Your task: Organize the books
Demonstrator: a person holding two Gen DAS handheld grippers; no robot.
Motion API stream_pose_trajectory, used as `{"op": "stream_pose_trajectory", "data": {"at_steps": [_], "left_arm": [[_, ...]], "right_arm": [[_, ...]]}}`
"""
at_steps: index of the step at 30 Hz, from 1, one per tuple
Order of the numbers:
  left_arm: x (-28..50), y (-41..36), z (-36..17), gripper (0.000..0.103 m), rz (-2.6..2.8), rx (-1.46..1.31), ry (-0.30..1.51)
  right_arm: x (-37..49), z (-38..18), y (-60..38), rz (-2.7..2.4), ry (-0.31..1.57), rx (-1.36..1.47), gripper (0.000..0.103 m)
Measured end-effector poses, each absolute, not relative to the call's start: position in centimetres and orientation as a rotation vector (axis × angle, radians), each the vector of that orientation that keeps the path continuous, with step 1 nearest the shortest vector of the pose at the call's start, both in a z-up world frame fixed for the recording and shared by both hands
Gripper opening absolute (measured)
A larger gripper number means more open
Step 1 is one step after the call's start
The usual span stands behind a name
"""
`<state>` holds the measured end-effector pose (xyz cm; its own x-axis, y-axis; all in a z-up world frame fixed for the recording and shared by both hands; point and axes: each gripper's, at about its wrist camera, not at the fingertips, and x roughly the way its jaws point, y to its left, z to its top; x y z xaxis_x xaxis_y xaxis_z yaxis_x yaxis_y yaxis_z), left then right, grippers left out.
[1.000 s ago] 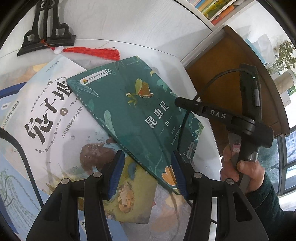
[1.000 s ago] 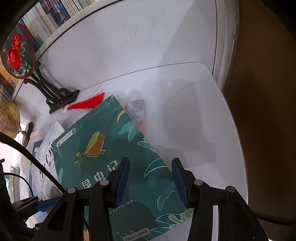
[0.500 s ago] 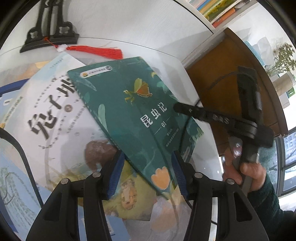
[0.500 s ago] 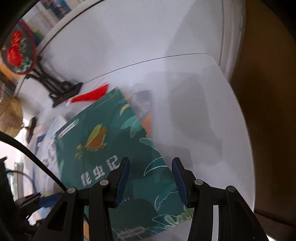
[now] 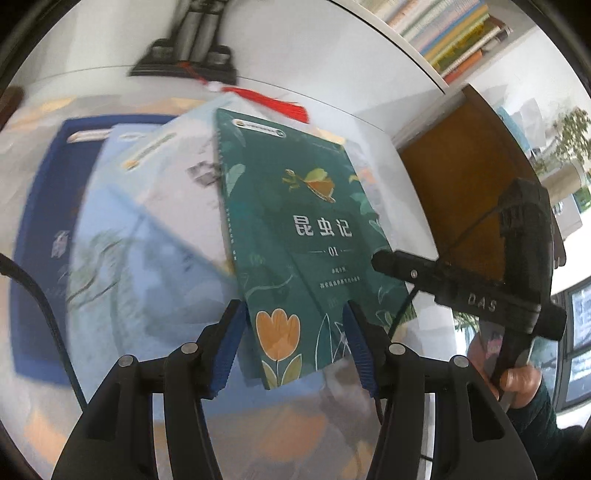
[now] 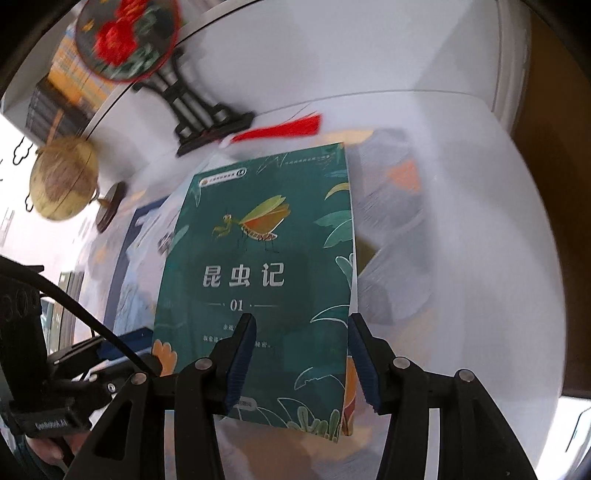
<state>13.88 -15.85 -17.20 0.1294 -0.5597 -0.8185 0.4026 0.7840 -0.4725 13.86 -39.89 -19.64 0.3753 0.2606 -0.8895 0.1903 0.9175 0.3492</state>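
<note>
A dark green book (image 5: 295,240) with an insect on its cover lies on top of a spread of books on the white table (image 6: 461,184). My left gripper (image 5: 293,314) hovers open over the book's near edge, where an orange tulip is printed. Nothing is between its blue pads (image 5: 231,343). My right gripper (image 6: 301,325) hangs over the lower part of the same green book (image 6: 258,277). Its jaws are opening and its pads are clear of the cover. A hand (image 5: 517,380) holding the right tool shows at the right of the left wrist view.
A pale blue book (image 5: 147,240) and a dark blue book (image 5: 40,240) lie under and left of the green one. A black stand (image 5: 188,59) with a red tassel (image 5: 273,101), a round flowered fan (image 6: 125,33) and a globe (image 6: 62,181) stand behind. A brown cabinet (image 5: 461,184) is at the right.
Both grippers have swung across the table, so the green book now reads upright in both views instead of slanted. More of the left pile, the fan and the globe have come into view.
</note>
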Motion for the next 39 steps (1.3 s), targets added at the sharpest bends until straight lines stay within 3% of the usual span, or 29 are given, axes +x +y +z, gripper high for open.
{"op": "stream_pose_trajectory", "data": {"at_steps": [18,29,34,39], "left_arm": [[-0.1,-3.9,-18.6,0.051,-0.518,-0.264,1.343],[-2.5,-0.6,-17.9,0.051,-0.453,-0.326,1.31],[-1.9,-0.8,-18.9,0.051,-0.393,-0.266,1.314],[-2.0,-2.0,-19.1,0.051,-0.415,-0.221,1.296]], "right_arm": [[3.1,-19.3,-27.4,0.253,1.274,0.365,0.054],[-1.8,-20.8,-26.2,0.255,1.338,0.416,0.053],[-3.5,-19.4,-25.1,0.198,1.241,0.323,0.038],[-4.0,-20.1,-23.0,0.128,1.248,0.161,0.038]]}}
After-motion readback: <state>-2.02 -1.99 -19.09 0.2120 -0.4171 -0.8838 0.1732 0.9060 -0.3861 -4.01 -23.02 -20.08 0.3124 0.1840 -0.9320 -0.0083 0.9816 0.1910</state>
